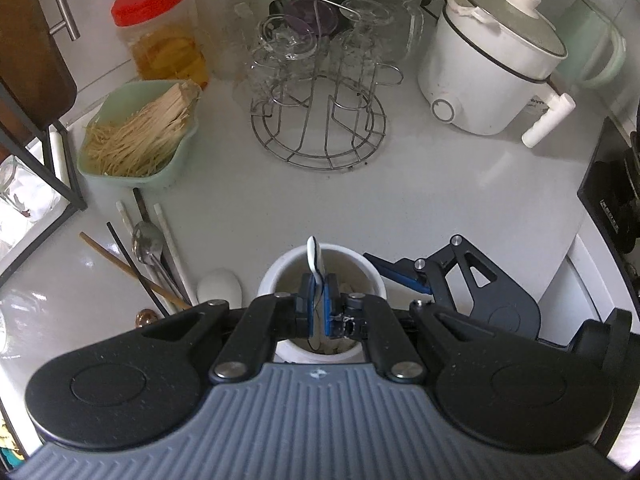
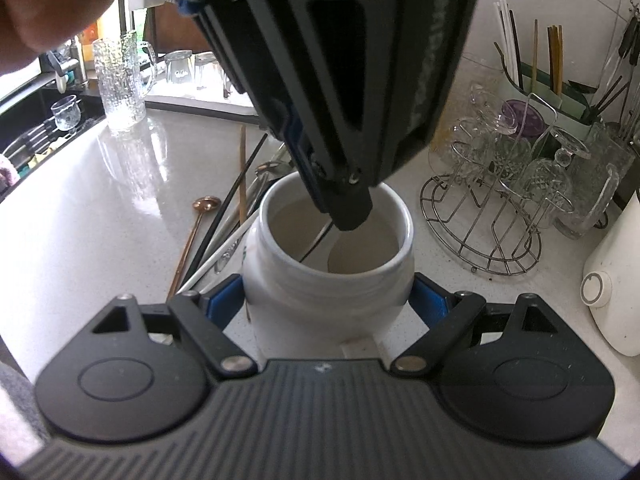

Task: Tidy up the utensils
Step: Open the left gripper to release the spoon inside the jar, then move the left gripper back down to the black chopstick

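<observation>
My left gripper point(image 1: 319, 306) is shut on a white ceramic spoon point(image 1: 314, 260) and holds it over the mouth of a white ceramic jar point(image 1: 362, 262). In the right wrist view the left gripper point(image 2: 352, 216) reaches down into the white jar point(image 2: 328, 276), and the spoon's bowl point(image 2: 352, 252) shows inside. My right gripper point(image 2: 328, 298) has its blue pads on both sides of the jar's body and holds it. Loose utensils lie left of the jar: chopsticks point(image 1: 120, 258), a metal spoon point(image 1: 146, 240), a copper spoon point(image 2: 192, 236).
A wire rack of glasses point(image 1: 320, 120) stands behind, also in the right wrist view point(image 2: 504, 200). A green basket of sticks point(image 1: 140, 136), a red-lidded jar point(image 1: 160, 36), a white cooker point(image 1: 488, 68), a utensil drainer point(image 2: 560, 80) and a glass mug point(image 2: 124, 80) surround the counter.
</observation>
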`<state>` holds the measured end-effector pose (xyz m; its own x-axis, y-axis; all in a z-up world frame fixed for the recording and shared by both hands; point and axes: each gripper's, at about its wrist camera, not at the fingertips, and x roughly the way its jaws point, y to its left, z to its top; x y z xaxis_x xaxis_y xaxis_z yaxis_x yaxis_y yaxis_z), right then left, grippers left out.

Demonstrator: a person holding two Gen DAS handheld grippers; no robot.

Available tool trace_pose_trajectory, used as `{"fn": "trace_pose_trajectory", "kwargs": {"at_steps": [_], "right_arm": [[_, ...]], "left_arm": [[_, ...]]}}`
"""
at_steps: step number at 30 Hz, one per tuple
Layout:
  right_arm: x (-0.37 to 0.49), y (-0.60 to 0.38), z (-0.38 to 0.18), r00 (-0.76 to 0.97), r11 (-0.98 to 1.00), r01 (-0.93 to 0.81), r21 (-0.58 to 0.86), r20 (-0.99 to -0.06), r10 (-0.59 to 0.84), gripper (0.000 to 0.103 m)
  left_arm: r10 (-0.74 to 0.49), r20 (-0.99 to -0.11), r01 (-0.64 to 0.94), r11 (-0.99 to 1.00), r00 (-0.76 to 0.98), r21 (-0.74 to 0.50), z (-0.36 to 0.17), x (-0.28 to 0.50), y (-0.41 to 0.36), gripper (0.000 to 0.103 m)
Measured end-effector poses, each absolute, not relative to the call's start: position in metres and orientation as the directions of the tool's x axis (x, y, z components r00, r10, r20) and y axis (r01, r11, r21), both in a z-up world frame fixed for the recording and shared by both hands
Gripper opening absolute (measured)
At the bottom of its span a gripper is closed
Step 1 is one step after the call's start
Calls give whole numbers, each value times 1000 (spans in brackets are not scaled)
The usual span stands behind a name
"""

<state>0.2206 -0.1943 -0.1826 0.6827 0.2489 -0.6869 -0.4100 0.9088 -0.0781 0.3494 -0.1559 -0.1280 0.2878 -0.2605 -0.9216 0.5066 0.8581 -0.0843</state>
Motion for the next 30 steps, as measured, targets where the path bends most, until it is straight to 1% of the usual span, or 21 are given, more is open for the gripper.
{"fn": "trace_pose_trajectory", "kwargs": {"at_steps": [8, 13, 16, 21, 26, 30], "right_arm": [[221, -194, -182, 684, 912, -404, -78, -687, 244, 90], [221, -193, -183, 686, 913, -400, -80, -686, 241, 90], [221, -193, -183, 687, 914, -398, -80, -686, 239, 90], [222, -193, -183, 687, 914, -397, -80, -687, 238, 90], [222, -193, -182, 687, 916, -393, -79, -688, 236, 90], [222, -192, -183, 688, 918, -388, -78, -688, 232, 90]], "left_arm": [[-292, -908, 461, 878, 300, -130, -115, 353, -143, 6], [-318, -888, 428, 890, 332, -159, -103, 350, -132, 24], [-329, -873, 411, 896, 360, -168, -94, 346, -126, 30], [-342, -846, 388, 904, 408, -178, -79, 335, -117, 33], [-357, -810, 365, 911, 466, -192, -62, 324, -104, 33], [-338, -781, 340, 925, 526, -171, -51, 315, -94, 33]]}}
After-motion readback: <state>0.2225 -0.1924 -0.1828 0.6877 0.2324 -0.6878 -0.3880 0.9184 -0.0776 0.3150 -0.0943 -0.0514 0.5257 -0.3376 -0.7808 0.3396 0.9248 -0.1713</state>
